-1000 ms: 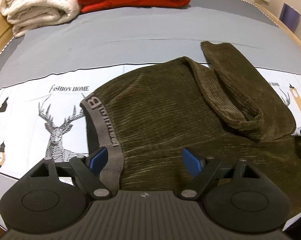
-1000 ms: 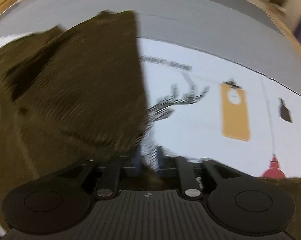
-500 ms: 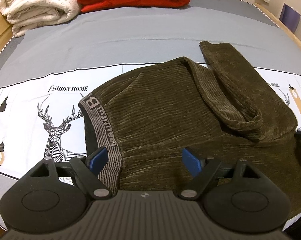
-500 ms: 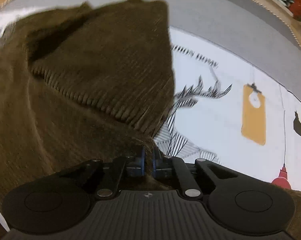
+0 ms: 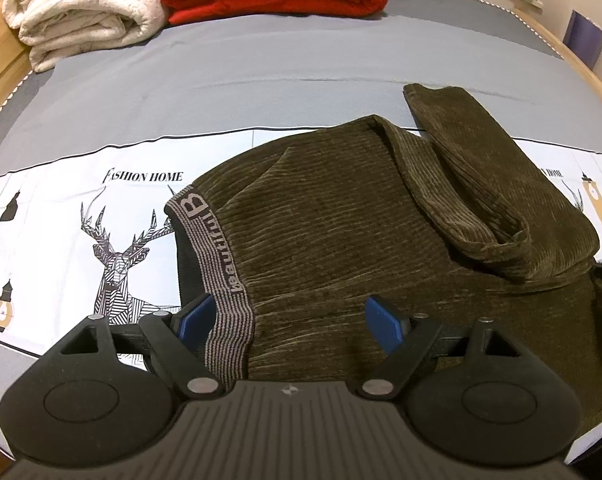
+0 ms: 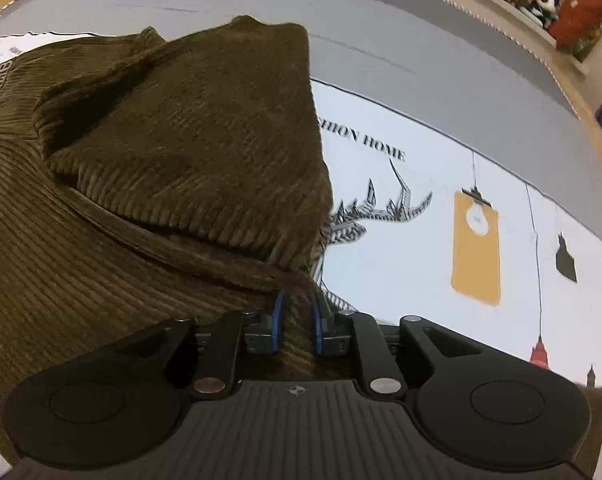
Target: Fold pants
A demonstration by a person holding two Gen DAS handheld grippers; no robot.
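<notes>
Two sets of jaws over one garment: right gripper [image 6: 295, 326] with jaws opening, a ridge of olive cloth between the blue pads; left gripper [image 5: 289, 320] with jaws wide apart, straddling the waistband [image 5: 217, 264] edge, clamped on nothing. Further out, olive corduroy pants [image 5: 341, 232] on the bed [image 5: 261, 64], across the printed deer sheet [image 5: 61, 216], leg end already doubled back over the seat. Likely mid-fold, releasing that folded leg. Next, probably: smoothing the lopsided leg, then taking waistband or fold edge for a second fold.
</notes>
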